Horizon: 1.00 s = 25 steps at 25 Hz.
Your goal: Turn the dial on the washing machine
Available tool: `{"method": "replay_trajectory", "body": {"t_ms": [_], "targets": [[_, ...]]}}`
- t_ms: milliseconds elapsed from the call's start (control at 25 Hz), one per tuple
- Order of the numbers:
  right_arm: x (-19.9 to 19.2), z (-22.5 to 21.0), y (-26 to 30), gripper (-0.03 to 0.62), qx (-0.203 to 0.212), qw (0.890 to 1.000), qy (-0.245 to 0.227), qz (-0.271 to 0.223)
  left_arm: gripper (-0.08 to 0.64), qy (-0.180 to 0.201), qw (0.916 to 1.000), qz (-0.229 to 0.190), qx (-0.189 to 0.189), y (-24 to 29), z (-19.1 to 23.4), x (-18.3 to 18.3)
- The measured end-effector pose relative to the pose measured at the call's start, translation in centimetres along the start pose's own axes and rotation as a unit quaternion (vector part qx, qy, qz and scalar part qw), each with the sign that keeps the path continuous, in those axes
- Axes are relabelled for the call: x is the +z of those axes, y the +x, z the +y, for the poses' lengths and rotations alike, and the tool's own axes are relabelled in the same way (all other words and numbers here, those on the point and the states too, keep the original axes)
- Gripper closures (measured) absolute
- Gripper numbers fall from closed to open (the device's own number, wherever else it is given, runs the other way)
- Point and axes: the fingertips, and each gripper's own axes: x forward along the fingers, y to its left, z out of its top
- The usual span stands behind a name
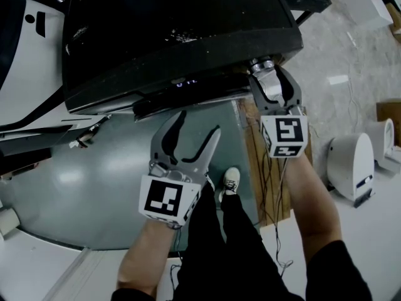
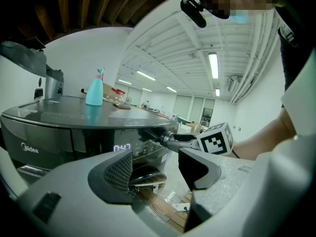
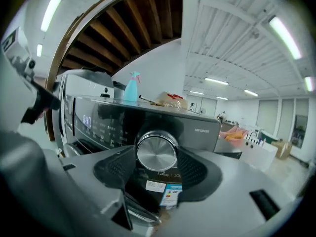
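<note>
As the head view looks steeply down, the biggest thing in it is the washing machine [image 1: 175, 36], dark and glossy, filling the top of the frame w/ its front panel toward the person. Below it lies a grey-green floor mat [image 1: 75, 193], and a wooden strip [image 1: 254, 162] runs along the mat's right edge. Pale floor off to the right carries two white rounded units [image 1: 351, 162], well apart from the machine. The person's forearms come up from the bottom edge, w/ one shoe [image 1: 230, 182] showing btwn them.

The right gripper [image 1: 269, 73] is up at the machine's front right corner, its marker cube [image 1: 285, 135] toward the camera. Its own view shows the dial [image 3: 157, 151], a round brushed-metal knob, sitting squarely btwn the two jaws. Both pads lie against the knob's rim w/ no gap visible on either side, so it has hold of the dial, jaws spread wide to fit.

The left gripper [image 1: 199, 125] hangs in the air below the front panel, left of the other one, touching nothing. Its jaws stand well apart and nothing is btwn them. Its view looks past them to the panel and to the right gripper at the corner.

On the machine's top a teal spray bottle [image 3: 131, 89] stands upright, toward the far side. Smallest are the lit digits [image 3: 86, 120] on the panel's display, left of the dial; can't read them for sure.
</note>
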Motion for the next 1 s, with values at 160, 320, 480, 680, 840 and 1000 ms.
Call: {"method": "replay_trajectory", "body": {"t_ms": [160, 320, 480, 680, 840, 1000], "targets": [[-0.47, -0.62, -0.07, 0.327, 0.031, 0.989, 0.143, -0.016, 0.287, 0.001, 1.0000, 0.000, -0.001, 0.17, 0.02, -0.01], [-0.72, -0.86, -0.21, 0.318, 0.034, 0.984, 0.176, -0.022, 0.287, 0.000, 1.0000, -0.001, -0.003, 0.33, -0.13, 0.03], [-0.63, -0.77, -0.23, 0.301, 0.034, 0.986, 0.162, -0.023, 0.287, -0.002, 1.0000, 0.001, -0.002, 0.34, 0.01, -0.09], [-0.46, -0.64, -0.24, 0.295, 0.034, 0.990, 0.135, -0.022, 0.287, -0.001, 1.0000, 0.001, -0.001, 0.42, 0.16, -0.12], [-0.30, -0.43, -0.31, 0.295, 0.035, 0.993, 0.110, -0.021, 0.287, 0.000, 1.0000, 0.000, -0.001, 0.44, 0.19, -0.05], [-0.22, -0.13, -0.25, 0.293, 0.034, 0.997, 0.064, -0.020, 0.287, 0.000, 1.0000, -0.001, -0.003, 0.46, 0.06, -0.03]]}}
